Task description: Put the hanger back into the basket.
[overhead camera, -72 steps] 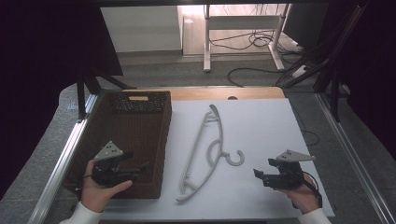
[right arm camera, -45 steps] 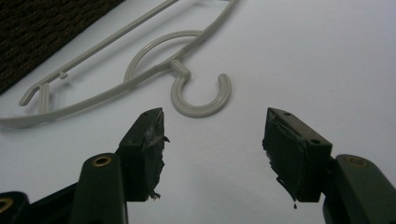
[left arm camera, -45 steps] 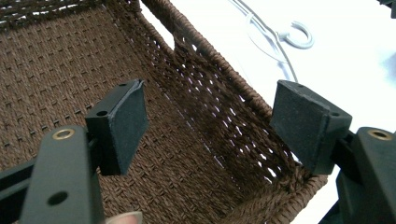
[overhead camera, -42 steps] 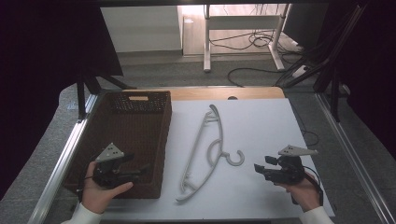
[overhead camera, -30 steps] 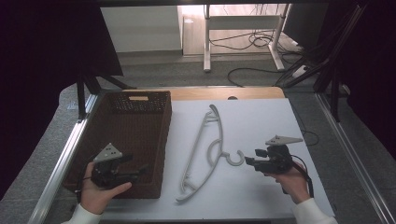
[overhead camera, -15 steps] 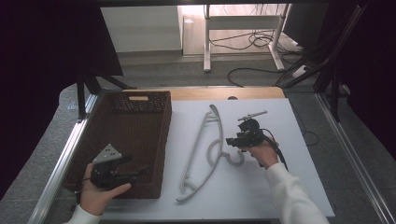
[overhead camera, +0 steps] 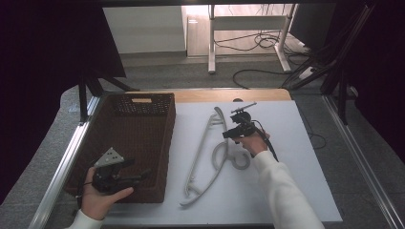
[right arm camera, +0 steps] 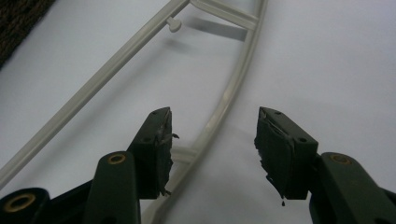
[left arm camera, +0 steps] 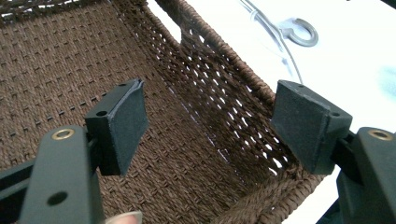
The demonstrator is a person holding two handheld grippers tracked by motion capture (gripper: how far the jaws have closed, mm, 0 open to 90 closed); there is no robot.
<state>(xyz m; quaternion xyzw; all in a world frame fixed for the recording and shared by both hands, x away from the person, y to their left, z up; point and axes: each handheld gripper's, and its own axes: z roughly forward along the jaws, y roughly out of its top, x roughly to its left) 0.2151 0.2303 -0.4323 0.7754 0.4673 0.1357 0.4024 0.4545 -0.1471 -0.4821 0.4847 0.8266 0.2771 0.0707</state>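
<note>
A white plastic hanger [overhead camera: 202,148] lies flat on the white tabletop [overhead camera: 296,143], its hook [overhead camera: 235,160] curled toward the right. My right gripper [overhead camera: 226,135] hovers over the hanger's upper curved arm, pointing left. In the right gripper view that curved arm [right arm camera: 233,88] runs under the gap between the jaws; my right gripper [right arm camera: 212,135] is open, its jaws have just been closing, and the pads do not touch the hanger. My left gripper [overhead camera: 142,174] is open over the near right corner of the brown wicker basket [overhead camera: 169,143], as the left gripper [left arm camera: 210,112] shows against the weave [left arm camera: 56,60].
The basket takes up the table's left side. Metal rails [overhead camera: 62,167] run along both table edges. Beyond the far wooden edge [overhead camera: 210,94] are a white desk frame and cables on the floor.
My right gripper has travelled from the near right of the table leftward and away from me to the hanger's upper arm. The left gripper has stayed over the basket.
</note>
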